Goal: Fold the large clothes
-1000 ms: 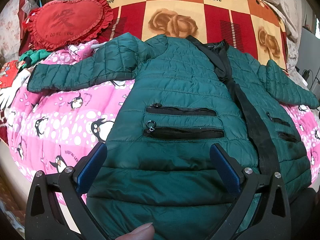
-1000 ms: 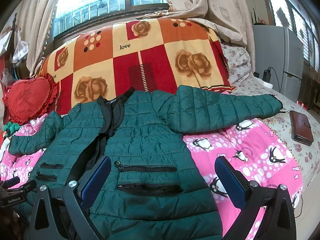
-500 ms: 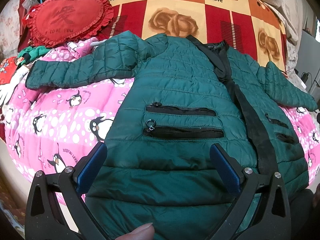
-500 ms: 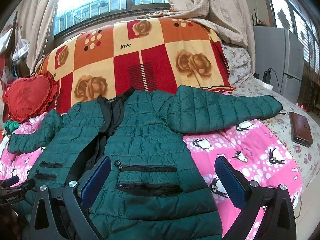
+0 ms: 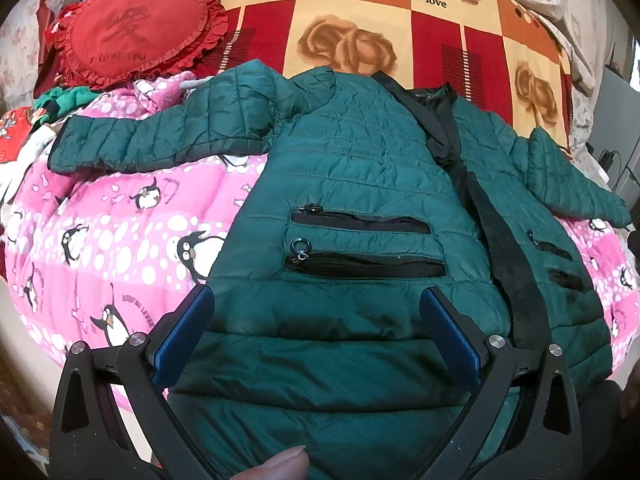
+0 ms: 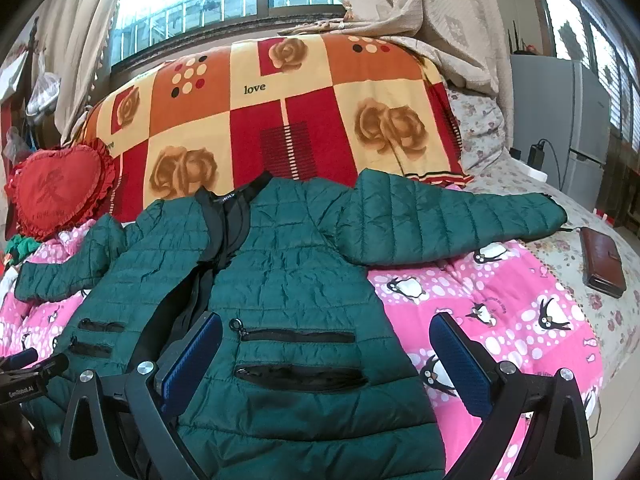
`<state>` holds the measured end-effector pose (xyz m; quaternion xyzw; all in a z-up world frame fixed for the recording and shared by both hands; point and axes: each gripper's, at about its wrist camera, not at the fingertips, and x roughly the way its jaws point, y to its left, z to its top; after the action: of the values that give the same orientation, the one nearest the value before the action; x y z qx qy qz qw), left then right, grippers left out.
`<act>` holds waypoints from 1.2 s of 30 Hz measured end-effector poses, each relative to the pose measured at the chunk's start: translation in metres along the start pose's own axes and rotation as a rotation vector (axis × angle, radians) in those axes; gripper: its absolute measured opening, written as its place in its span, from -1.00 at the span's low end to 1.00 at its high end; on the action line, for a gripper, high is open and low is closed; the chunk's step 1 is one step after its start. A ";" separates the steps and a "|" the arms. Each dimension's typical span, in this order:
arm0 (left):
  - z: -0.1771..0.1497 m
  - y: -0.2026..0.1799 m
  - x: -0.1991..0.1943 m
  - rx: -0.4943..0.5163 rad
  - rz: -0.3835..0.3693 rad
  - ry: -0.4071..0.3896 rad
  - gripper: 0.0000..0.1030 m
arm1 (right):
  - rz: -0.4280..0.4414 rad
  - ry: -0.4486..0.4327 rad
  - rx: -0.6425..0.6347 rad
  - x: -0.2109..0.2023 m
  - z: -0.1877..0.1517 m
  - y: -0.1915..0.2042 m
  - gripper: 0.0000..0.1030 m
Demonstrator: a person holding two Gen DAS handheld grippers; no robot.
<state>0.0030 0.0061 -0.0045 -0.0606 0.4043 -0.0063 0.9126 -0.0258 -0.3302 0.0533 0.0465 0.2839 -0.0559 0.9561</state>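
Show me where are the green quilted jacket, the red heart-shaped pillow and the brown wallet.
green quilted jacket (image 5: 352, 184): left wrist view, on the chest panel above the pockets.
red heart-shaped pillow (image 5: 132, 36): left wrist view, on the middle of its face.
brown wallet (image 6: 602, 260): right wrist view, on its top cover.

Both grippers' fingers (image 5: 182, 336) apparently spread.

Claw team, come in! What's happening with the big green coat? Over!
Left claw open, above coat's hem. Right claw open, holding nothing. Green coat flat on penguin blanket, sleeves spread, unfolded. Brown wallet near right sleeve tip.
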 end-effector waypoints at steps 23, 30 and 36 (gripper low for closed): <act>0.001 0.006 0.001 -0.005 -0.019 0.025 0.99 | 0.073 -0.093 -0.083 0.029 0.026 0.031 0.99; 0.000 0.007 0.003 -0.015 -0.017 0.015 0.99 | 0.041 0.007 -0.167 0.071 0.018 0.053 0.99; 0.002 0.007 0.005 -0.007 -0.025 0.026 0.99 | 0.024 0.024 -0.162 0.072 0.015 0.048 0.99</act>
<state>0.0077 0.0128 -0.0080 -0.0686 0.4152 -0.0172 0.9070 0.0486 -0.2904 0.0295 -0.0267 0.2982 -0.0206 0.9539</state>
